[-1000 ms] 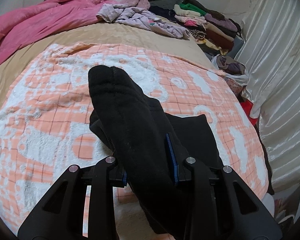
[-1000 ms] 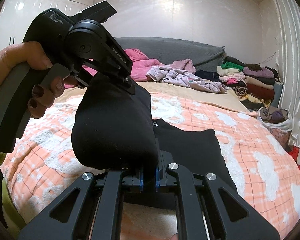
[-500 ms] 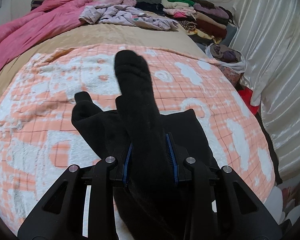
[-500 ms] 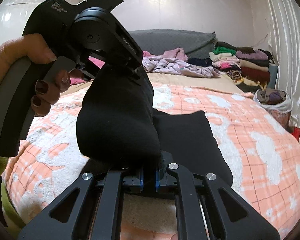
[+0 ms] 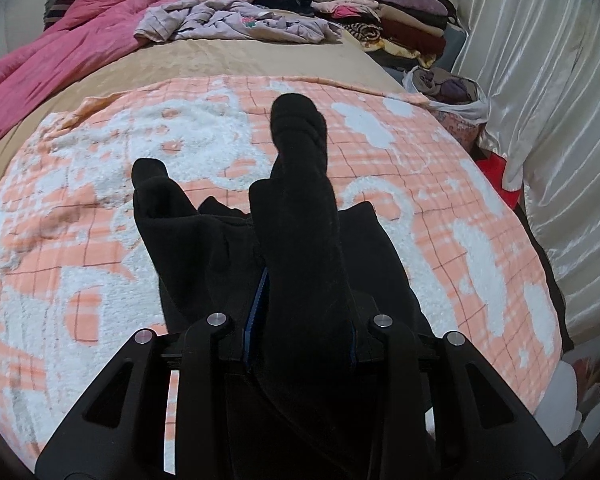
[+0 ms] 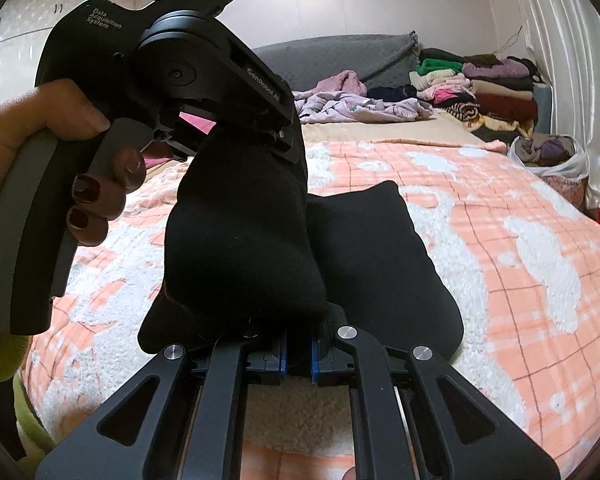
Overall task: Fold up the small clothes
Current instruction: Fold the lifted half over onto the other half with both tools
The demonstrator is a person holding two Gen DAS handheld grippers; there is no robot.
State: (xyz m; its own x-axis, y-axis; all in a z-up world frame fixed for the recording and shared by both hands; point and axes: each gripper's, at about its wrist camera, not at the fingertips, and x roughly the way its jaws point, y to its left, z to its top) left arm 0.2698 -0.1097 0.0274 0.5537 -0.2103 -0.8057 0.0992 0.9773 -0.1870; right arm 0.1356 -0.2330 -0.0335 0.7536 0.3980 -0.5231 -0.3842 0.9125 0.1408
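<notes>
Black garment (image 5: 300, 248) on the bed, lying on the orange checked blanket (image 5: 80, 240), roughly mid-blanket and closer to its near edge than to the far edge by the beige sheet (image 5: 228, 60)

Left hand-held gripper (image 5: 300, 332): jaws partly closed, pinching a thick bundled strip of the garment; the strip runs up and away from the pads, its rounded end pointing toward the far edge of the blanket

Right hand-held gripper (image 6: 298, 356): jaws pressed nearly together on a thin edge of the same garment. In its view the left hand-held gripper (image 6: 260, 128) sits above and just beyond it, gripped by a hand (image 6: 60, 148), with the lifted fabric hanging as a lump between the two

Key relation: both grips are on one lifted portion, the left one higher and farther, the right one lower and nearer. The rest of the garment lies flat beyond and to the right, long axis running from near edge toward far edge

Judgement: lifted part looks set to be laid over the flat part; the fold line should then run across that axis. Bulk in the left grip may leave the fold lumpy
</notes>
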